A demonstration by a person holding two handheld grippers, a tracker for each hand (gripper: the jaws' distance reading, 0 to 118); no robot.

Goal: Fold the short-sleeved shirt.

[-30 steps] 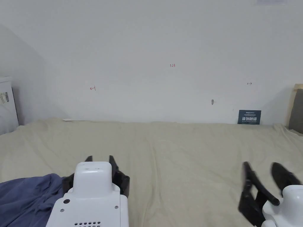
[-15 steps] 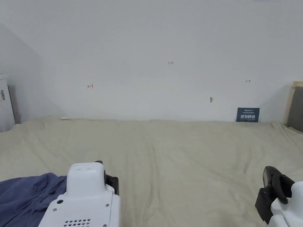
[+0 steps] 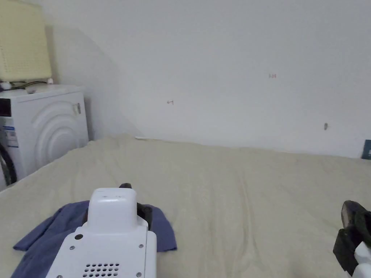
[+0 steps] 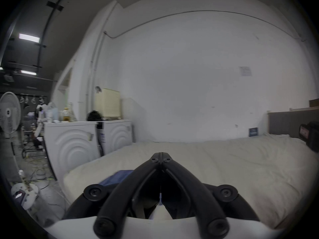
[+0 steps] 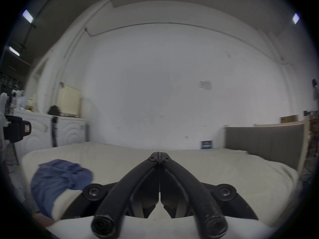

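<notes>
The blue short-sleeved shirt lay crumpled on the cream-covered bed, close to the bed's left edge and toward its near-left corner, with part of it draping down over that edge in the right gripper view.

The left gripper hung above the shirt, near the bed's left edge. In its own view its two black fingers were clenched tip to tip with nothing caught between the tips; the shirt showed as a blue patch below and to the left of them.

The right gripper was over bare bedding toward the bed's right side, well apart from the shirt. Its fingers were likewise pressed together and empty.

Two white washing machines stood just beside the bed's left edge, and a grey headboard ran along its right edge.
</notes>
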